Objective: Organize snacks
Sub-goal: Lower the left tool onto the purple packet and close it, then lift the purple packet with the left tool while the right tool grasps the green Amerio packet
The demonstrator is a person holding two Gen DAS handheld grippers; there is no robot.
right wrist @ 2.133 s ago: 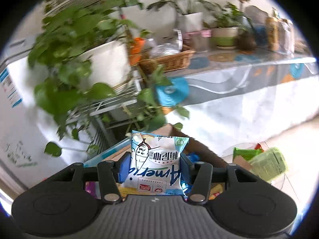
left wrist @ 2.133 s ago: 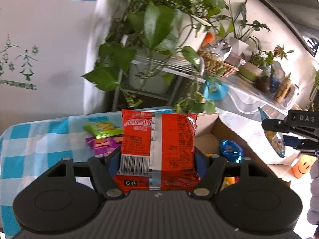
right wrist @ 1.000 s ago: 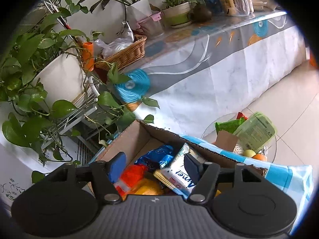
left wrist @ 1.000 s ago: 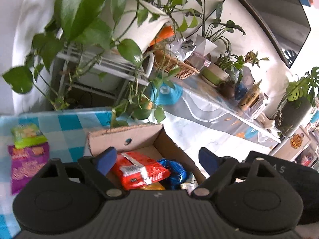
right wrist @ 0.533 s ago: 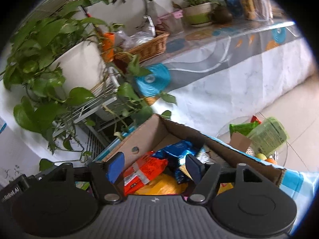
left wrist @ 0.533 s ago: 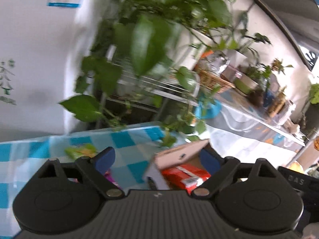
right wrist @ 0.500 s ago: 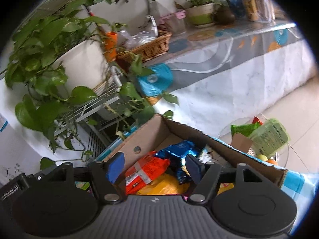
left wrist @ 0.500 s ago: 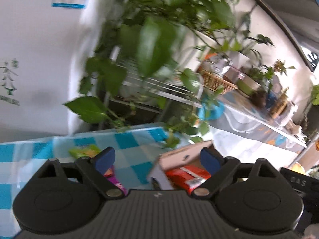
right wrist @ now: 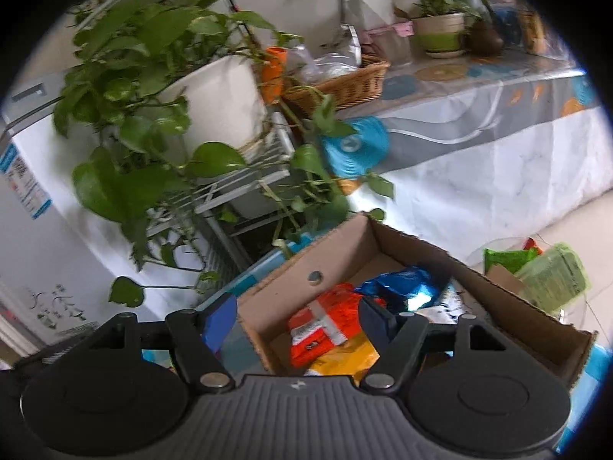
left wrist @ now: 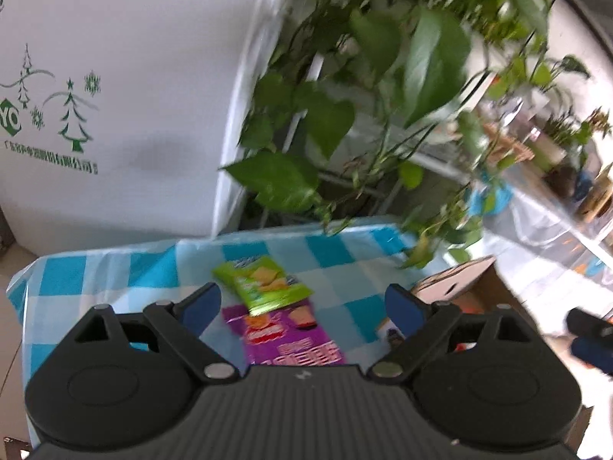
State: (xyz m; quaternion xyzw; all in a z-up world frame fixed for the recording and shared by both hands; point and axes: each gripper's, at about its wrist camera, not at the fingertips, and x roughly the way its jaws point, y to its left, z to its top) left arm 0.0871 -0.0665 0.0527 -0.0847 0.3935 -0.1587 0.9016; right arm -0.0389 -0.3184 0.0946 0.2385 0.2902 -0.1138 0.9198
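Your left gripper (left wrist: 302, 303), wide open and empty, faces the green packet (left wrist: 262, 281) and purple packet (left wrist: 291, 335) lying ahead on the checked cloth (left wrist: 115, 268), nearer than your right gripper (right wrist: 297, 316), also open and empty over the cardboard box (right wrist: 498, 303).

White wall (left wrist: 134, 57); leafy potted plants (right wrist: 153, 88) on wire rack (right wrist: 245, 180); long clothed counter (right wrist: 498, 122)

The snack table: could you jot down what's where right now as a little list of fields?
left hand-held gripper: open, empty, above the checked cloth
right hand-held gripper: open, empty, by the box
green packet: on the checked cloth, overlapping the purple packet
purple packet: flat on the cloth
cardboard box: holds red packet, blue packet, yellow packet
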